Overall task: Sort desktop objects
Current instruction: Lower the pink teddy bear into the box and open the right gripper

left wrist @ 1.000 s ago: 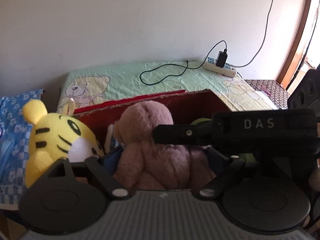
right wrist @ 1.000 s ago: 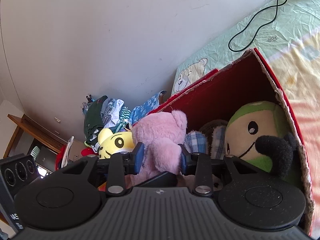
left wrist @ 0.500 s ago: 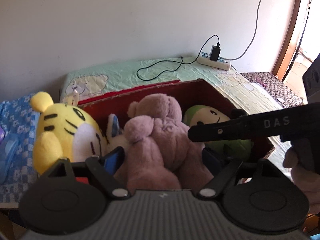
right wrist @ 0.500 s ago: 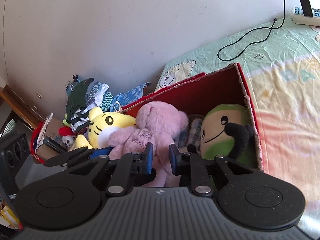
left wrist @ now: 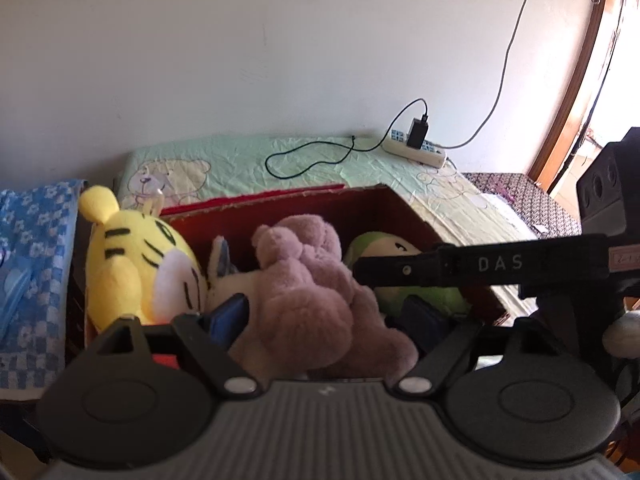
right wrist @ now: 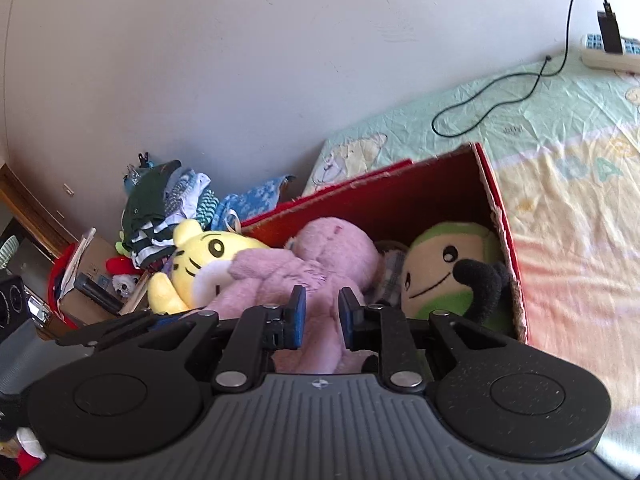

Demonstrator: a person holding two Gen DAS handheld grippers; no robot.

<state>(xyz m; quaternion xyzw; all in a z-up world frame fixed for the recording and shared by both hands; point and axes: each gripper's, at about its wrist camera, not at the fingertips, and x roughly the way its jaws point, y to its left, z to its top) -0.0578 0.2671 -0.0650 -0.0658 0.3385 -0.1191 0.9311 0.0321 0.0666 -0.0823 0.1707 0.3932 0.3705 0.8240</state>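
Both hand-held grippers work at the pink bear [left wrist: 316,300]. Left hand-held gripper [left wrist: 328,320] has its blue pads spread wide on either side of the bear's body, the plush filling the gap and touching both pads, so it is grasping the bear. Right hand-held gripper [right wrist: 322,316] is clenched as far as it goes, with a narrow fold of the bear's pink fur pinched between its blue pads [right wrist: 298,318].

From the left wrist view the right gripper's black finger, marked DAS, crosses in from the right just above the bear's side.

The bear lies in the middle of the red box [right wrist: 440,184], its head toward the back wall and its body rising over the near rim. Just beside it, a yellow tiger [left wrist: 136,264] leans at one end of the box, touching the bear. At the other end a green doll [right wrist: 448,272] with a smiling face and a black arm sits against the side wall. Between bear and doll a bit of checked plush [right wrist: 390,270] shows.

The box stands on a bed [right wrist: 560,208] with a pale green and yellow sheet. Behind it, near the wall, a power strip [left wrist: 416,150] holds a black charger [left wrist: 418,132] whose cable [left wrist: 316,158] loops over the sheet. Beyond the tiger lies a pile of clothes [right wrist: 168,204].
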